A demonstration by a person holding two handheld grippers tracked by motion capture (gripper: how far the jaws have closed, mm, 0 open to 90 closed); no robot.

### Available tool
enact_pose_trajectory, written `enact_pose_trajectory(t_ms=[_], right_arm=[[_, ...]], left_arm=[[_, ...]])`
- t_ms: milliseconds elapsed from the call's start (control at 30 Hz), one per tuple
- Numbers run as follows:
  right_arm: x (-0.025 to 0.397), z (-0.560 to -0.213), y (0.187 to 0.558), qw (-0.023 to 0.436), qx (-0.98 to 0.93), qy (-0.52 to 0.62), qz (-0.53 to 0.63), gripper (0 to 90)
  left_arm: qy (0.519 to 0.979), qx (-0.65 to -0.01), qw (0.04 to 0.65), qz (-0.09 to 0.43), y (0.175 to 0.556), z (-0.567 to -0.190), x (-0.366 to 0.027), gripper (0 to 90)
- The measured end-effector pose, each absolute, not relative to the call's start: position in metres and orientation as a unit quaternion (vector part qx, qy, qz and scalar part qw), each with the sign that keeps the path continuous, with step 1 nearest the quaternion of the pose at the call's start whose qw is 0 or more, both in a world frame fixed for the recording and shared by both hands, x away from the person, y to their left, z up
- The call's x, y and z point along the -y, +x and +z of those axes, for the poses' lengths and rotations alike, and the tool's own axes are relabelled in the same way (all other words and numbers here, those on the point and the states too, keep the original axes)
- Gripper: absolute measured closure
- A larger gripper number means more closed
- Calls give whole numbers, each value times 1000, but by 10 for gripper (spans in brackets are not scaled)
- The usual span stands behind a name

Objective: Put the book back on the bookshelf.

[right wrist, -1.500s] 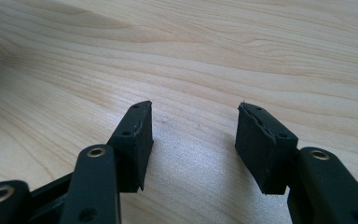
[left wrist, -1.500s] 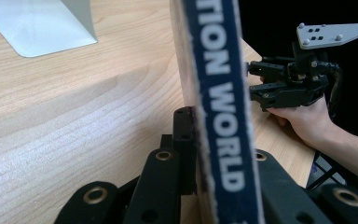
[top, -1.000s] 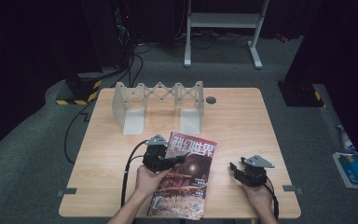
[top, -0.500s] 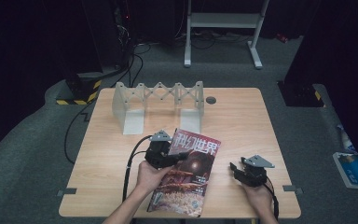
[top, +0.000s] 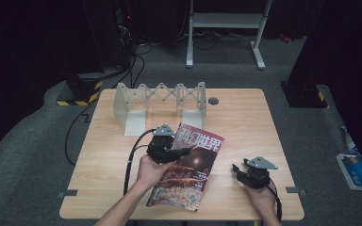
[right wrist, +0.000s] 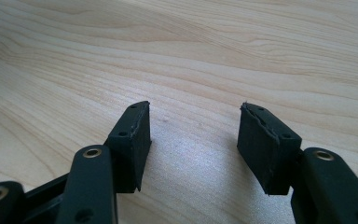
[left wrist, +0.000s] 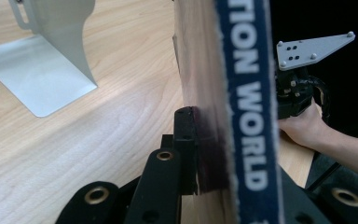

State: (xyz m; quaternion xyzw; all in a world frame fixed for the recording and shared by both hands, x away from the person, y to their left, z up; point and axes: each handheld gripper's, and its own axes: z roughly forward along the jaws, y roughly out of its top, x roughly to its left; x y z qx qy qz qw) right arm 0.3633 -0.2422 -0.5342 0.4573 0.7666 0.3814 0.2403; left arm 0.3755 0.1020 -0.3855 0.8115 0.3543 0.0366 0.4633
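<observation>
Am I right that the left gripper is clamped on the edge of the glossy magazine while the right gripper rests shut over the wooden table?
Not quite: the right gripper has its jaws open with nothing between them, as the right gripper view shows. The left gripper is indeed clamped on the glossy magazine over the wooden table.

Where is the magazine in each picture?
High view: the magazine lies bottom centre, its left edge in the left gripper.
Left gripper view: centre, seen edge-on, blue spine up, clamped between the fingers.
Right gripper view: not in it.
Shared landmark: the wooden table.
</observation>
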Motion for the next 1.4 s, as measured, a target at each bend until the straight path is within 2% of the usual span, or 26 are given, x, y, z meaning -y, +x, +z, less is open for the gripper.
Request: enact_pose_trajectory(t_ms=[467, 1400], right_arm=[[242, -534, 363, 240, -766, 458, 382, 442], [242, -534, 363, 240, -766, 458, 382, 442]], left_arm=[[822, -346, 446, 75, 383, -361, -115, 832], [829, -367, 410, 99, 395, -342, -147, 834]])
